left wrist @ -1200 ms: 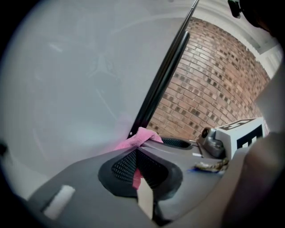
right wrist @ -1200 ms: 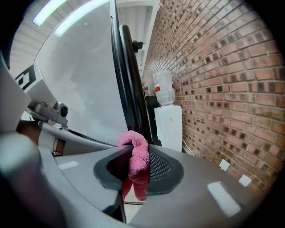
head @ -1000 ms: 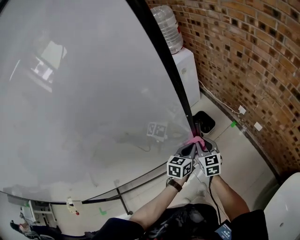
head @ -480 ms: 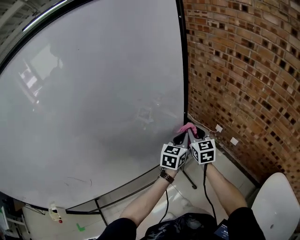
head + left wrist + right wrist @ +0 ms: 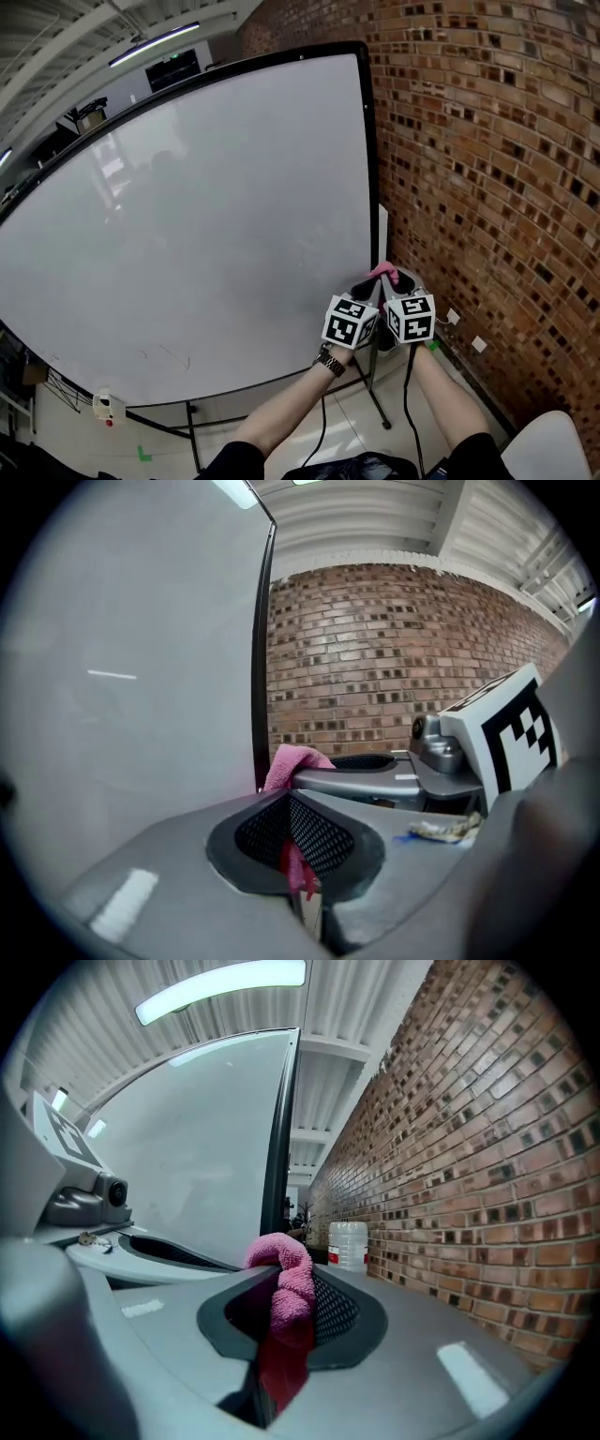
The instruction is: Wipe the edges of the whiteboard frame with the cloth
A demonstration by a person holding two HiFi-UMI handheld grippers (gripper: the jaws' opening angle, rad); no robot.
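Head view: the left tool (image 5: 364,284) and right tool (image 5: 397,279) are held side by side low on the right edge of the whiteboard frame (image 5: 371,150), with the pink cloth (image 5: 380,273) set against it.

Left gripper view: the jaws are closed, and a red sliver, apparently cloth, is nipped between them.

Right gripper view: the jaws are clamped on the cloth's bunched fold.

The right-edge wipe is judged under way. A steady slide along the frame, most of which lies above, is called for next.
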